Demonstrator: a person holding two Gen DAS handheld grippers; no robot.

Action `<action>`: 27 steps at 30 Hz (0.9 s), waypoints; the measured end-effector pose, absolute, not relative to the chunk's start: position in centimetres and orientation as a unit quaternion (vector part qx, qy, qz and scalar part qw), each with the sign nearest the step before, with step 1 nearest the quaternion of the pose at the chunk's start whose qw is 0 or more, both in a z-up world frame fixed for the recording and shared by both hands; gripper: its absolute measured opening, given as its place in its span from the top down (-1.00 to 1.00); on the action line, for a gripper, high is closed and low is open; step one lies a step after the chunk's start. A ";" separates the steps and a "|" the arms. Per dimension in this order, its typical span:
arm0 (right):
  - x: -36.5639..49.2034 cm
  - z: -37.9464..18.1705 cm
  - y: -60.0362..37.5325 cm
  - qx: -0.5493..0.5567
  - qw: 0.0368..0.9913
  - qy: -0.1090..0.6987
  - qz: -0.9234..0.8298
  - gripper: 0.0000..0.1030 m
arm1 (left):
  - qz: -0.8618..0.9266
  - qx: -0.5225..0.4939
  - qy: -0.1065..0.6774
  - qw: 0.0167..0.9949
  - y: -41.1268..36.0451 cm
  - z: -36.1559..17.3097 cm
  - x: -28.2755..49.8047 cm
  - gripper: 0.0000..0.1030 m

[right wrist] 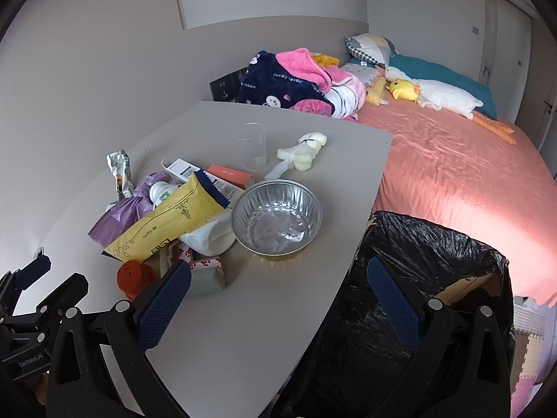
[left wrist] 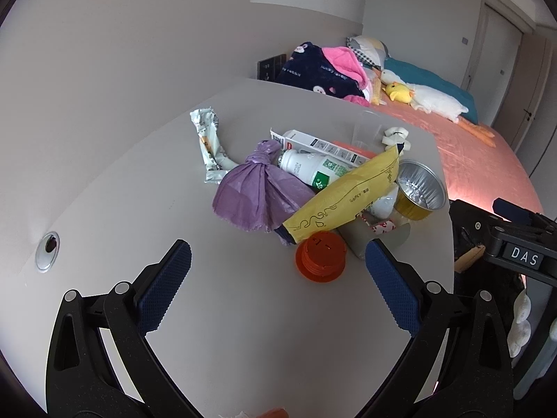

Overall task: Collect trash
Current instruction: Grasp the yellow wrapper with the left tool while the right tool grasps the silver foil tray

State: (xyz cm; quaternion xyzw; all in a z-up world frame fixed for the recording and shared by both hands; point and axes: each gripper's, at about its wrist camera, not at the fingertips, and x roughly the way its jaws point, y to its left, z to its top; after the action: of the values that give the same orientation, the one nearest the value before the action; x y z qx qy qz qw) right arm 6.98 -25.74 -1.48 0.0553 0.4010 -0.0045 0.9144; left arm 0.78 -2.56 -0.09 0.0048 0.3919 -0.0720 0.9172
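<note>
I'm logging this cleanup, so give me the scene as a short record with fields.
surface: grey table
trash pile: yellow packet, purple bag, white bottle, orange lid, foil bowl
apart from pile: clear cup
bin: black-lined bin, beside table
left gripper: open, empty
right gripper: open, empty

1. Near part of the table (left wrist: 264, 331): bare surface, open to passage in front of the heap.
2. Orange cap (left wrist: 321, 256): nearest obstacle, just ahead of the left tongs (left wrist: 278, 261), whose jaws stand wide apart.
3. Yellow packet (left wrist: 348, 195): lies tilted across the heap, covering items beneath.
4. Foil bowl (right wrist: 276, 217): stands at the heap's right side.
5. Black-lined bin (right wrist: 435, 278): open mouth beside the table edge, below the right tongs (right wrist: 278, 278).
</note>
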 end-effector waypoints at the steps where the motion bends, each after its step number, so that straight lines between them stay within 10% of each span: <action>1: 7.2 -1.5 -26.0 0.058 0.914 0.401 -0.007 -0.96 | -0.077 0.004 0.393 0.916 -2.7 -0.1 1.0 -0.88; 8: 9.0 -2.3 -27.5 0.072 0.909 0.410 -0.017 -0.93 | -0.097 0.042 0.385 0.917 -4.6 0.1 2.6 -0.88; 27: 13.8 -6.1 -29.3 0.091 0.883 0.461 -0.024 -0.01 | -0.145 0.060 0.433 0.888 -7.8 -2.3 8.3 -0.61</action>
State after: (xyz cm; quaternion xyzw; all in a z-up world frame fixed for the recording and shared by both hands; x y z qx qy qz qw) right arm 13.82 -29.26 -6.10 0.0909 0.4607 -0.0237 0.8826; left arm 8.26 -7.82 -2.35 0.0601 0.4329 -0.1446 0.8877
